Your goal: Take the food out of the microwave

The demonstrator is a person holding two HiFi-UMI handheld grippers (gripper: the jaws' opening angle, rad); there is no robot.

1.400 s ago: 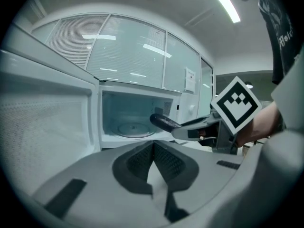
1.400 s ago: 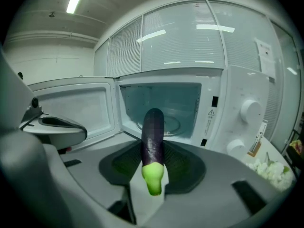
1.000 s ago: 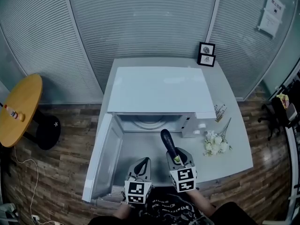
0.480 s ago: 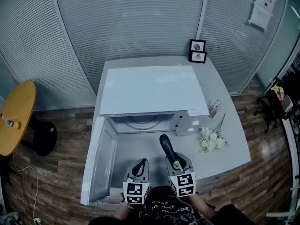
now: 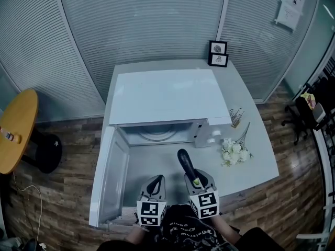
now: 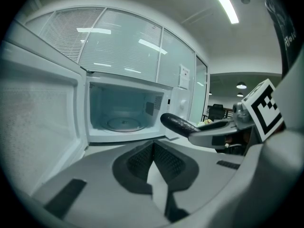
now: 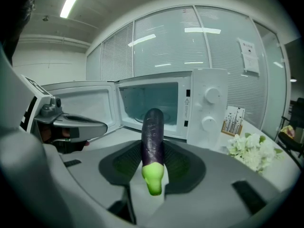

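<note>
Over the grey table (image 5: 254, 150), on the near side of the open microwave (image 5: 162, 95), we pinch the eggplant (image 5: 185, 163) by its green end in our right gripper (image 5: 196, 178); our left gripper (image 5: 156, 181) is pressed together, empty.

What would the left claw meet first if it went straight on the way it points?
Probably the open microwave: the left claw aims into its cavity, near the glass turntable. Nothing stands between, though depth is unclear and the table might come first.
</note>
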